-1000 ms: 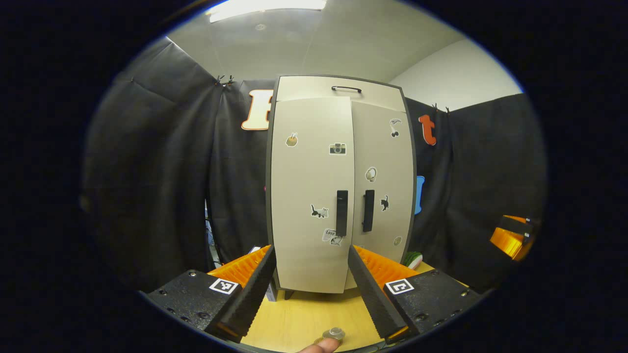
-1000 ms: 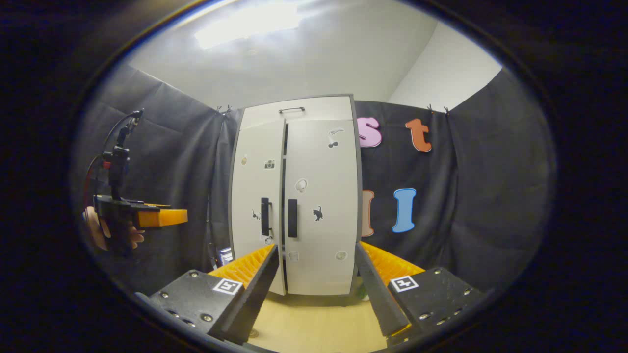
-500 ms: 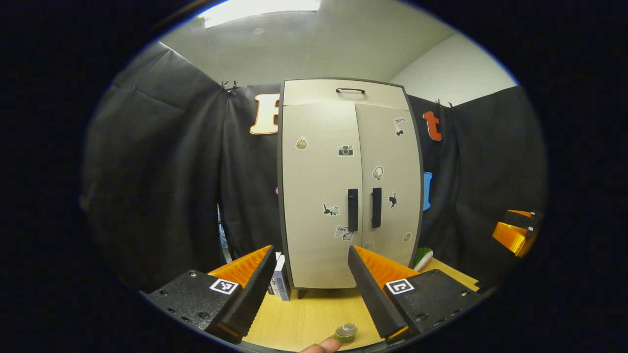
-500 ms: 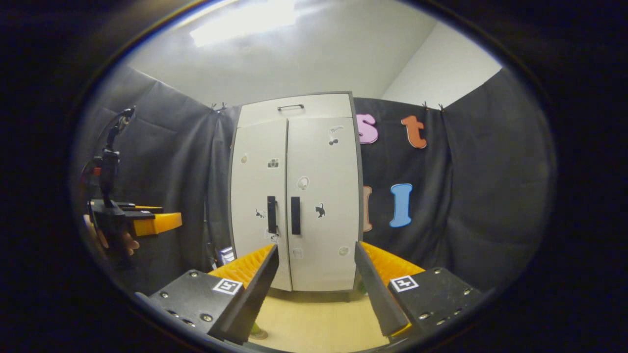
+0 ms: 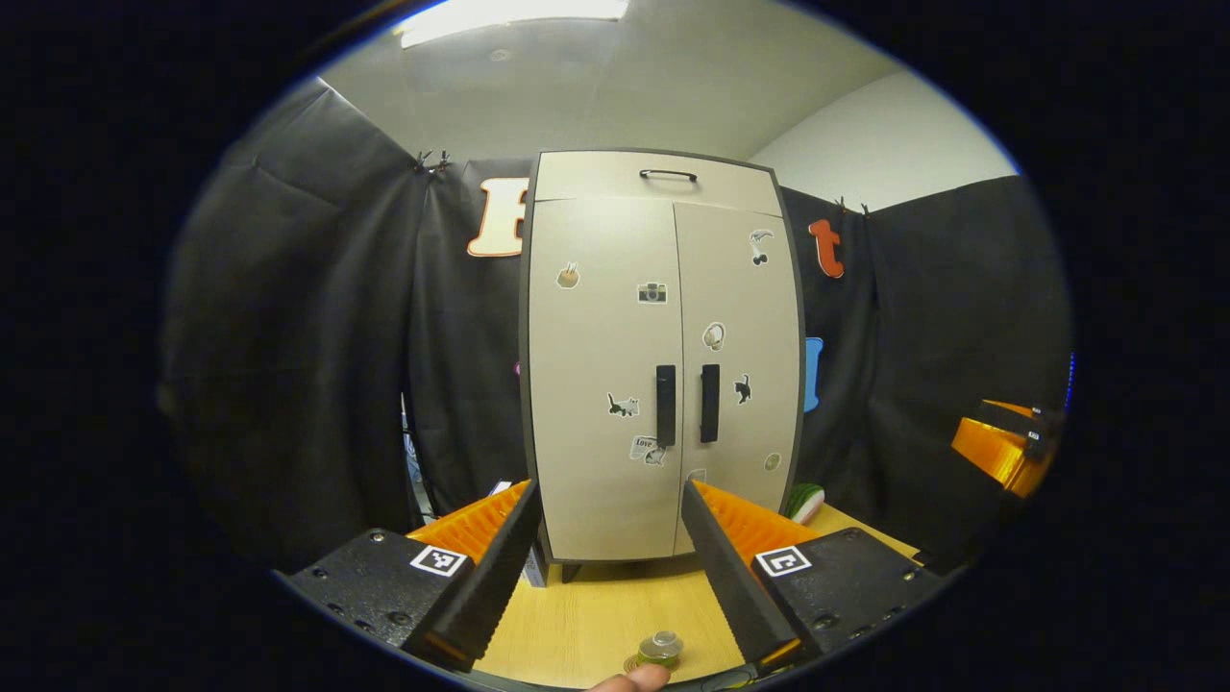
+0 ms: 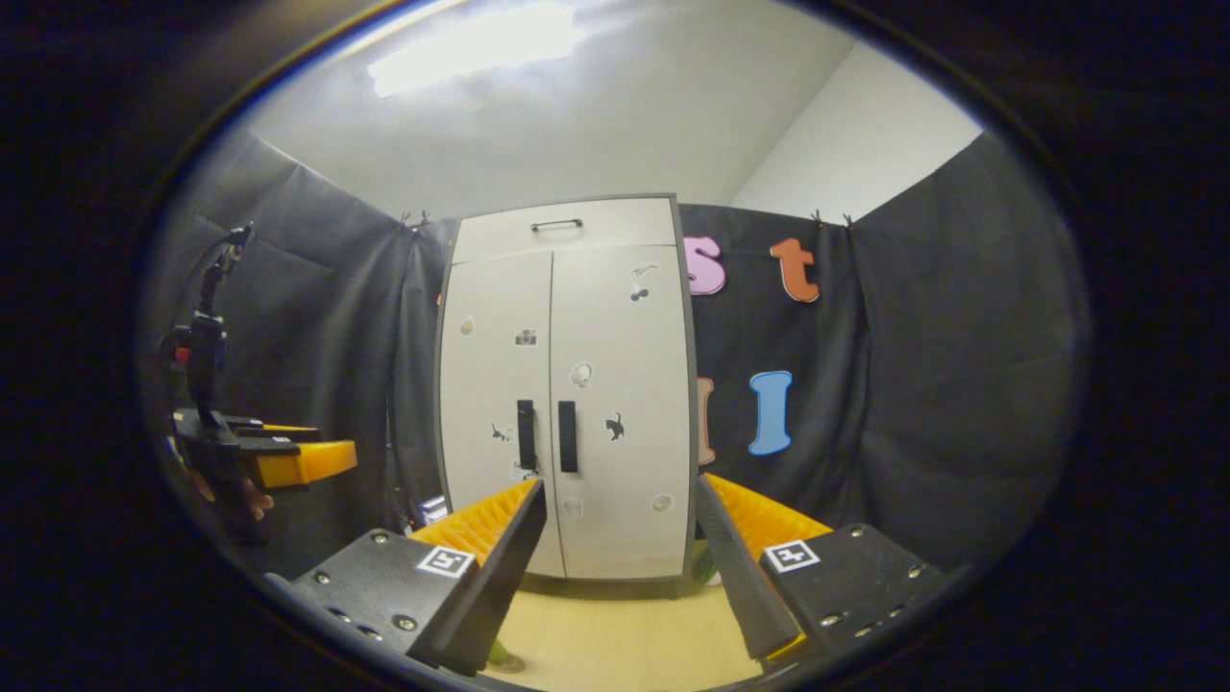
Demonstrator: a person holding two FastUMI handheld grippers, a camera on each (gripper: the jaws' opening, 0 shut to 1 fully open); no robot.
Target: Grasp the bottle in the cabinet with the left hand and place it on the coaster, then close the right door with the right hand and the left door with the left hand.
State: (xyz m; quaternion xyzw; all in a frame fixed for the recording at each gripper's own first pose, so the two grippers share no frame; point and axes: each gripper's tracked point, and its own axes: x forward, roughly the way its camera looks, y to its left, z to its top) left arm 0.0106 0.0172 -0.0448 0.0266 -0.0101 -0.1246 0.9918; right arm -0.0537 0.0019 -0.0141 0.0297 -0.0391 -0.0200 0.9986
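Before the shut cabinet (image 5: 663,356), left claw (image 5: 607,567) and right claw (image 6: 620,567) both spread wide, empty.

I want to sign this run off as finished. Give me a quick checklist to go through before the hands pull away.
1. Left door shut flush: ok.
2. Right door shut flush: ok.
3. Bottle out of the cabinet, standing on the table: ok.
4. Bottle sitting on the coaster: cannot tell, the view cuts it off.
5. Left gripper open and empty: ok.
6. Right gripper open and empty: ok.
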